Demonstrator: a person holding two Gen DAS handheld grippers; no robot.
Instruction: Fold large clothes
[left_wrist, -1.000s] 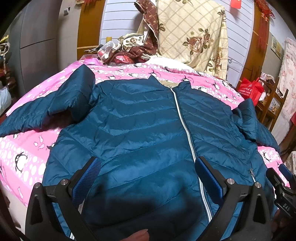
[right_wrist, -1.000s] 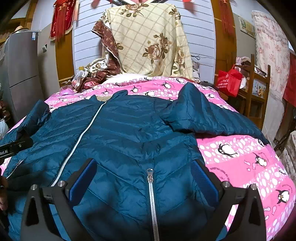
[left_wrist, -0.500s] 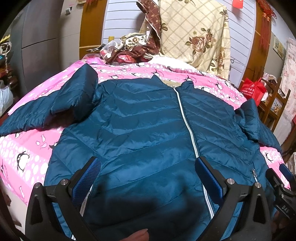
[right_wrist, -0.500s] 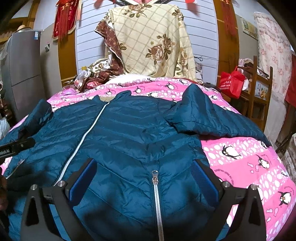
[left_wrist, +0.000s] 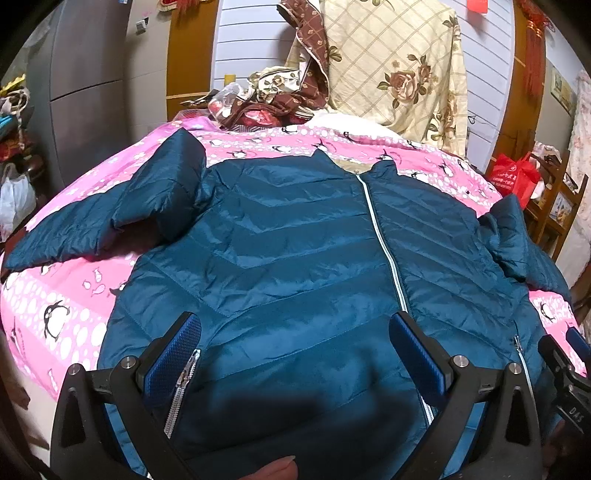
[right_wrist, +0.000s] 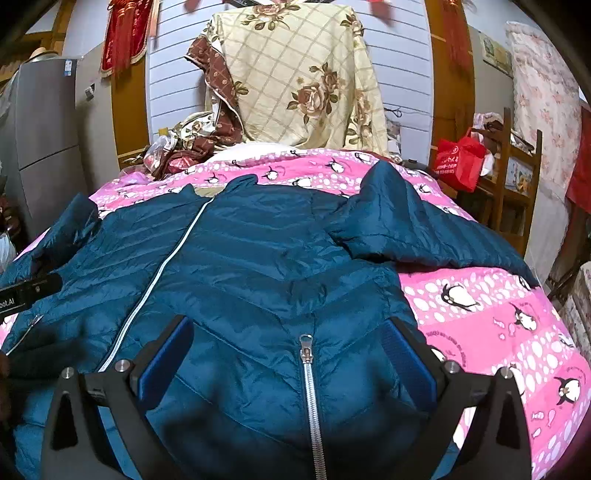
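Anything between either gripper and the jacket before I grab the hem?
Nothing visible. The teal jacket lies flat and zipped on the pink bedspread, directly under the open left gripper and right gripper.

Jacket (left_wrist: 295, 258) flat on bedspread (left_wrist: 66, 306)

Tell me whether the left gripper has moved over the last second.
Yes, slightly. In the left wrist view the red bag and the jacket have drifted rightward, so the left gripper has shifted or turned a little leftward.
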